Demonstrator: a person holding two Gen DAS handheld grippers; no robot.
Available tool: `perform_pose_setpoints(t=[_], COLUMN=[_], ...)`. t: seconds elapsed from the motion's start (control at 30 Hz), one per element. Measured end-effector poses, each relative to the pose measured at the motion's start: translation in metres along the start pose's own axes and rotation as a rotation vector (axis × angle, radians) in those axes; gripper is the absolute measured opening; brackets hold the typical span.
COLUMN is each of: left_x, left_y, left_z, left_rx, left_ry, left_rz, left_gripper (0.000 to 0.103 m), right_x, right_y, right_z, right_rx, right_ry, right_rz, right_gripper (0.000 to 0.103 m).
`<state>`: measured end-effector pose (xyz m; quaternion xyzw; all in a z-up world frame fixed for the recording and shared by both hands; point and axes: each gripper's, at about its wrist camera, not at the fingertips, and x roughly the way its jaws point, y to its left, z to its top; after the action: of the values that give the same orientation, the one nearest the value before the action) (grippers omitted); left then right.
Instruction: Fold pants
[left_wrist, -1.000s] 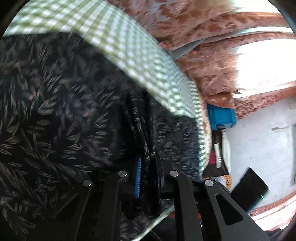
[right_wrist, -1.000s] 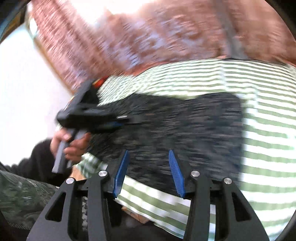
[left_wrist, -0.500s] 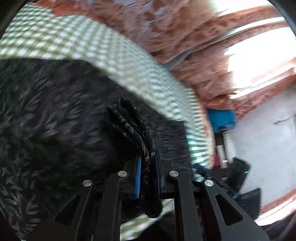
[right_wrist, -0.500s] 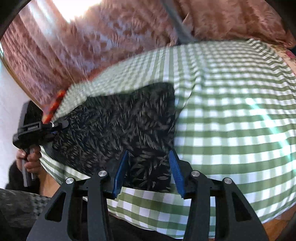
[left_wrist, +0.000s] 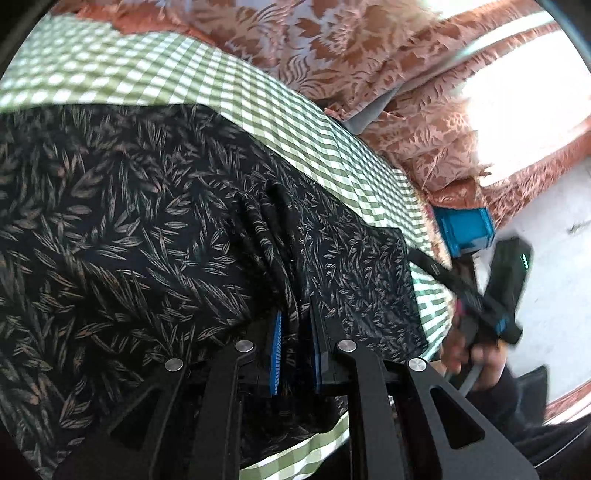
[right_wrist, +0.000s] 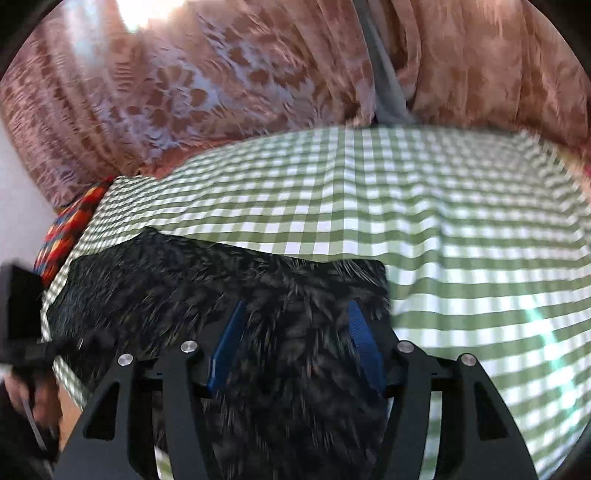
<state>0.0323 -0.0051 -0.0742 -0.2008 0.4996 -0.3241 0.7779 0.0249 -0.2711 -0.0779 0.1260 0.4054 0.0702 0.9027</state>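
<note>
Left wrist view: the black leaf-printed fabric pants (left_wrist: 155, 229), partly folded on the green-and-white checked cloth (left_wrist: 295, 122), are pinched at a bunched ridge by the left gripper (left_wrist: 295, 343), while the right gripper (right_wrist: 295, 347) is spread above them, further folding judged outstanding.

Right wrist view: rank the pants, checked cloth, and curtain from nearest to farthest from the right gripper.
1. Pants: directly under the open right gripper, between its fingers.
2. Checked cloth: beyond and to the right of the pants.
3. Curtain: farthest, hanging behind the cloth across the top.
</note>
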Motion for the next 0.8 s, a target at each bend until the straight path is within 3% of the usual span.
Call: perform_pose_setpoints(t=[0.1,0.17,0.37,0.53,0.6,0.7,0.8], left_x=[0.009,0.013,0.003,-0.019,-0.022,-0.022,-0.013], left_y=[0.004,0.012,-0.001,-0.013,-0.017,-0.022,-0.023], left_z=[-0.008,-0.013,-0.012,-0.02,-0.025,-0.032,-0.039], left_rx=[0.021,-0.003,0.028,0.107,0.129,0.17,0.203], left_ry=[0.021,0.011,-0.013,-0.036,-0.031,-0.025,0.001], left_rz=[0.068,0.054,0.081,0.11,0.104,0.153,0.243], left_gripper=[0.012,0.012,0.012,0.012,0.012,0.012,0.012], right_x=[0.037,0.038,0.022,0.007,0.013,0.035,0.071], right_y=[-0.014,-0.012,0.002,0.058,0.088,0.116,0.128], right_z=[-0.008,-0.015,-0.014,0.004,0.007,0.007,0.006], right_rx=[0.028,-0.009,-0.047,-0.175,-0.246,-0.3,-0.294], right_ry=[0.077,0.034,0.023,-0.056,-0.029,0.032,0.126], right_rz=[-0.027,-0.037,-0.09,0.047,0.152,0.233,0.253], right_gripper=[0.058,0.059,0.061,0.06,0.056,0.049,0.048])
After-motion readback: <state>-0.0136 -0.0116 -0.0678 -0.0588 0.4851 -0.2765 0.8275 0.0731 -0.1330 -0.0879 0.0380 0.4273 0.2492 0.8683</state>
